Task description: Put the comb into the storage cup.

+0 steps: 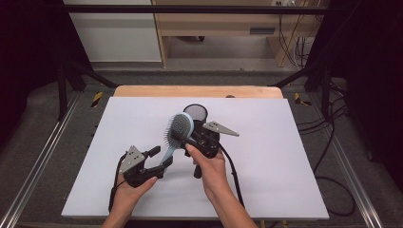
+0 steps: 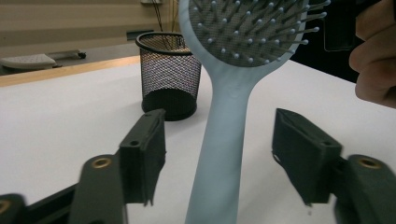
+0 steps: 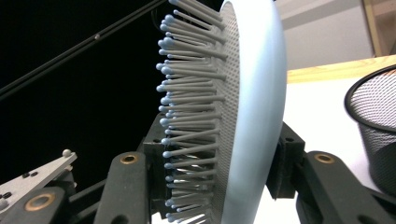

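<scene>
I find no brand, label or writing on anything here. My right gripper (image 1: pixel 190 137) pinches the head of the pale blue hairbrush (image 1: pixel 179 129), jaws pressed on bristle side and back, holding it tilted above the middle of the white table (image 1: pixel 266 156), just near of the black mesh cup (image 1: pixel 195 112). My right hand (image 1: pixel 209 164) wraps the gripper from below, wrist angled left. My left gripper (image 2: pixel 219 154) sits low at the near left, pointing right; its jaws stand spread on either side of the brush handle, clear of it. The handle's end is cut off in the left gripper view. The cup's inside is too dark to make out.
</scene>
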`<state>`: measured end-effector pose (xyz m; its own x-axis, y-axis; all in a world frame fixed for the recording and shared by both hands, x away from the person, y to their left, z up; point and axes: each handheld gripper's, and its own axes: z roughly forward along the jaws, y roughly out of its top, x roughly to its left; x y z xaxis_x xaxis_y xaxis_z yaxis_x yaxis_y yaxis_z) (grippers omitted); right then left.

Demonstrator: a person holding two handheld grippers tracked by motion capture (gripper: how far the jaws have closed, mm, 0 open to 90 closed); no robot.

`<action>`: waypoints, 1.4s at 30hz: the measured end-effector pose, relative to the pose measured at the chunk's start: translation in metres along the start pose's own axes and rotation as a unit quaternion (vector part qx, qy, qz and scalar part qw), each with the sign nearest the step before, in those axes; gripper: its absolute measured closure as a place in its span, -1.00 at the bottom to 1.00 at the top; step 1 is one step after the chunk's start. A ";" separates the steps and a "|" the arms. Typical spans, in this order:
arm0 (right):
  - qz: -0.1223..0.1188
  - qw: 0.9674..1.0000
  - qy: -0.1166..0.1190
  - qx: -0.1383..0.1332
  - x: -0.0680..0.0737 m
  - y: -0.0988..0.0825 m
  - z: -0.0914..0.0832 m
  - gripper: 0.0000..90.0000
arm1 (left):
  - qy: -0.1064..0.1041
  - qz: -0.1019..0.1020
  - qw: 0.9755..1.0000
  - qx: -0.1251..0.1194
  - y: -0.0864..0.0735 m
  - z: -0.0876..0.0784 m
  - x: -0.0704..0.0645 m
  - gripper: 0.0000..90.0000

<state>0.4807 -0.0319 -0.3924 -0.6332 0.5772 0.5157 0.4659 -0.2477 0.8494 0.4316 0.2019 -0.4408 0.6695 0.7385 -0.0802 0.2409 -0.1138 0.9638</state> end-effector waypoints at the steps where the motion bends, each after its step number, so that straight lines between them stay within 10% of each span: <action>1: 0.001 1.000 -0.003 -0.002 -0.001 0.001 -0.001 0.17 | -0.001 -0.002 1.000 -0.004 0.000 0.000 0.000 -0.31; 25: 0.001 0.999 -0.038 -0.024 -0.016 0.025 -0.015 0.17 | -0.004 -0.024 0.998 -0.054 0.004 -0.011 0.010 -0.90; 42: -0.006 0.998 -0.049 -0.027 -0.019 0.044 -0.013 0.16 | 0.063 -0.035 0.995 -0.072 0.002 -0.026 0.043 -0.91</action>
<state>0.5052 -0.0642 -0.3636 -0.5738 0.6530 0.4943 0.4229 -0.2807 0.8616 0.4427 0.2510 -0.4361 0.5595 0.8195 -0.1243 0.1737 0.0307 0.9843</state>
